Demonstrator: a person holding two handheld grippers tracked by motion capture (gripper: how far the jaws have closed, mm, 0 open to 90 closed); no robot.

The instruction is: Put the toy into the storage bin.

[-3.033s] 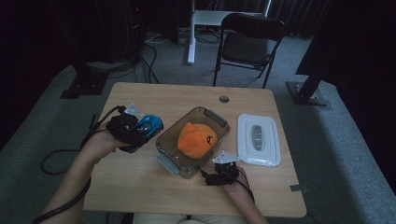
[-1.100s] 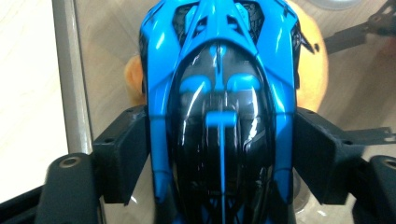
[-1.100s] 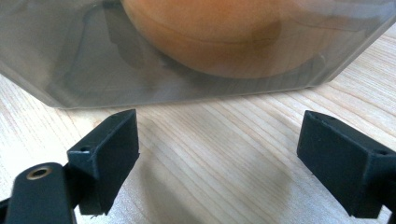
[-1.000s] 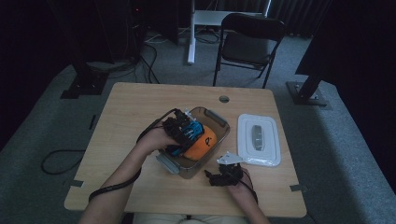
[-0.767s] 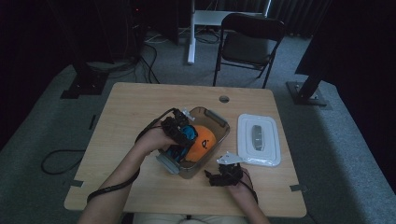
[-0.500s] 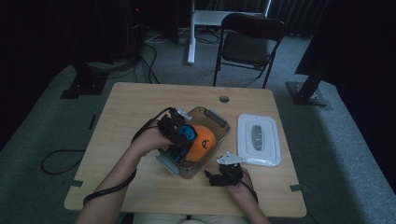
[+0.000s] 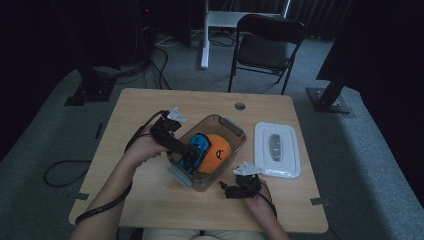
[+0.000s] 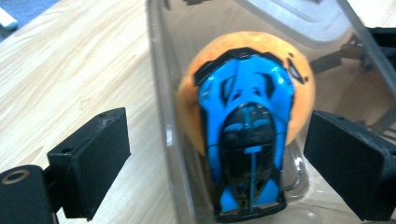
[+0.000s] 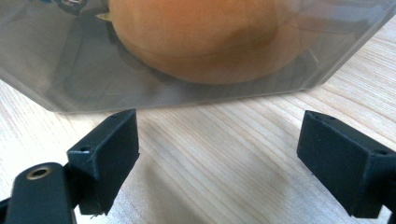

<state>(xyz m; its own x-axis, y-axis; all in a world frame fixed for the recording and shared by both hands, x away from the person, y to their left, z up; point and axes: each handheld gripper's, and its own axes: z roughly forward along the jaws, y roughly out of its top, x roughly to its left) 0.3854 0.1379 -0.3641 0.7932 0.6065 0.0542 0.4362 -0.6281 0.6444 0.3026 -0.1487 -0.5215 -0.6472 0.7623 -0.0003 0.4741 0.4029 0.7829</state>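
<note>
A glossy plastic blue toy car lies in a clear smooth plastic container on a matt wooden table.

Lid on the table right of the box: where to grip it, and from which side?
Probably by the raised handle in the middle of the lid, coming straight down from above. The lid lies flat on the table with its rim flush, so the edges offer little for the gripper. The handle runs along the lid's length, so set the jaws across it. The right gripper, open by the box, is nearest.

Grey carpet, folding chair, dim room
</note>
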